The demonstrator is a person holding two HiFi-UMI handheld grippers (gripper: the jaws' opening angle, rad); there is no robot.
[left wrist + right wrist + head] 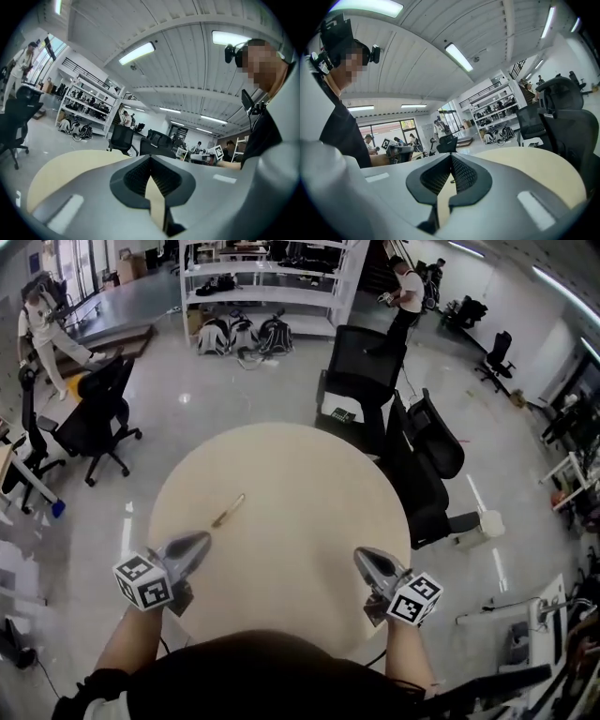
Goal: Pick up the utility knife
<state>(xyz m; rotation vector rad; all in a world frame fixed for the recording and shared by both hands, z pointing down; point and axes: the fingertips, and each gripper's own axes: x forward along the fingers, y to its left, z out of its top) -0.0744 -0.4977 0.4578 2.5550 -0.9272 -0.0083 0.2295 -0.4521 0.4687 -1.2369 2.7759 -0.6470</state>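
While jaws shut, utility knife [228, 510] lies beyond left gripper [204, 538]

I'm looking down on a round, pale desk [281, 474] standing on a glossy grey floor [216, 395]. A black office chair [361, 381] stands at its far edge, and a second chair [422, 465] is pushed against its right side. A third chair [98, 413] sits well apart on the left. Beyond, I see white shelving [272, 282] with backpacks [244, 334] lined up at its foot. One person [405, 296] stands to the right of the shelving, and another person [42, 324] is at the far left.
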